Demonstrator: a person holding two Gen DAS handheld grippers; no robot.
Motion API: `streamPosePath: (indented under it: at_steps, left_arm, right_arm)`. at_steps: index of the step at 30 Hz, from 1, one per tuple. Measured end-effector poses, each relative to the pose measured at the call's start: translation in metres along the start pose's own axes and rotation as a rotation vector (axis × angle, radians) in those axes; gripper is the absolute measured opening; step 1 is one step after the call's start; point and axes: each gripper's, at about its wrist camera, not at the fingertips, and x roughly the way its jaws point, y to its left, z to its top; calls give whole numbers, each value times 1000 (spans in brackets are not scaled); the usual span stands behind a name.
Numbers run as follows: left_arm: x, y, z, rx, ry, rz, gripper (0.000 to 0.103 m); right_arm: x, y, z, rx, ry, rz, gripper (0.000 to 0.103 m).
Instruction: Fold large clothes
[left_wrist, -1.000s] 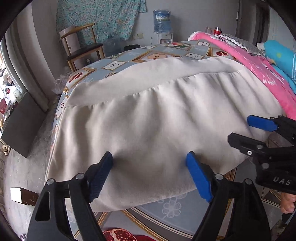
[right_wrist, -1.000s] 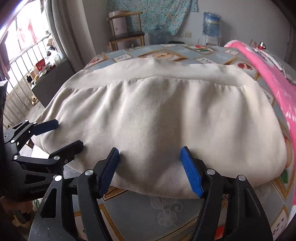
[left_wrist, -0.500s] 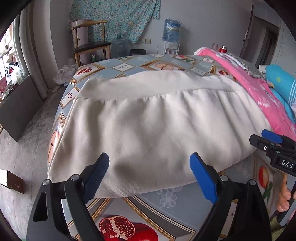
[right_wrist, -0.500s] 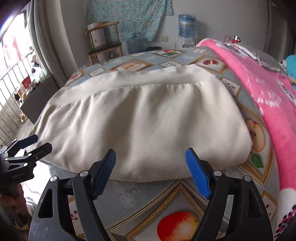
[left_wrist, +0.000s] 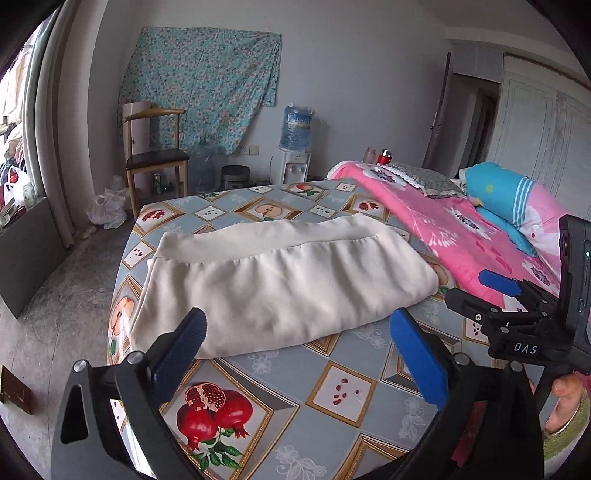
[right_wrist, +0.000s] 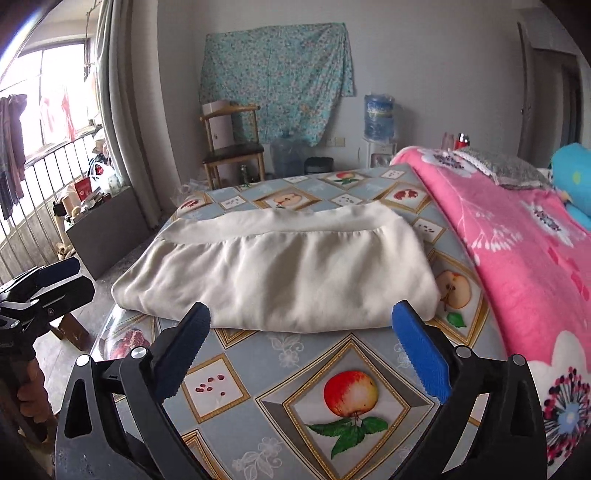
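Observation:
A folded cream garment lies flat on the fruit-patterned bed sheet; it also shows in the right wrist view. My left gripper is open and empty, held back from the garment's near edge. My right gripper is open and empty, also short of the near edge. The right gripper shows at the right of the left wrist view, and the left gripper at the left of the right wrist view.
A pink floral quilt and a blue pillow lie on the bed's right side. A wooden chair, a water dispenser and bags stand by the far wall. A dark board leans left of the bed.
Both grippers have pulled back and risen away from the garment, which now lies further off. Both stayed open and the garment has not moved.

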Motion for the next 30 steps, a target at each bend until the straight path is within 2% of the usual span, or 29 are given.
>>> streamPosePath:
  at_steps: [3,5,8,11,14,19,22,26,28,30]
  left_arm:
    - [-7,-1,-3,-51,4,-7,98]
    - [-9,-1,-6,-69,2,18,98]
    - [-9,-4,-8,-47,21,97,98]
    - [-4,-10,-7,8,55,233,98]
    - [-3,-13,-4,19,40,292,98]
    - [-2,-12,0,-11,13,333,98]
    - [-1,-11,1,-20,11,337,98]
    - [2,-12,-1,-32,-10,400,98]
    - [6,-11,-2,-31,11,408,98]
    - [11,-9,-4,-42,32,427,98]
  right_arm:
    - [-12,1,0,1,-12,-21,96]
    - [-17,2,0,0,-16,-44,96]
    - [-22,1,-3,6,-23,-62,96]
    - [-20,2,-5,-14,1,-70,96]
    - [-21,4,-7,-27,-2,-114,96]
    - [-23,9,-7,-73,-13,-206,96]
    - [-18,8,-7,-79,3,-214,96]
    - [-16,5,-7,-45,-9,-196,96]
    - [-12,5,-7,-47,-5,-185,96]
    - [-8,5,-8,-56,6,-139,96]
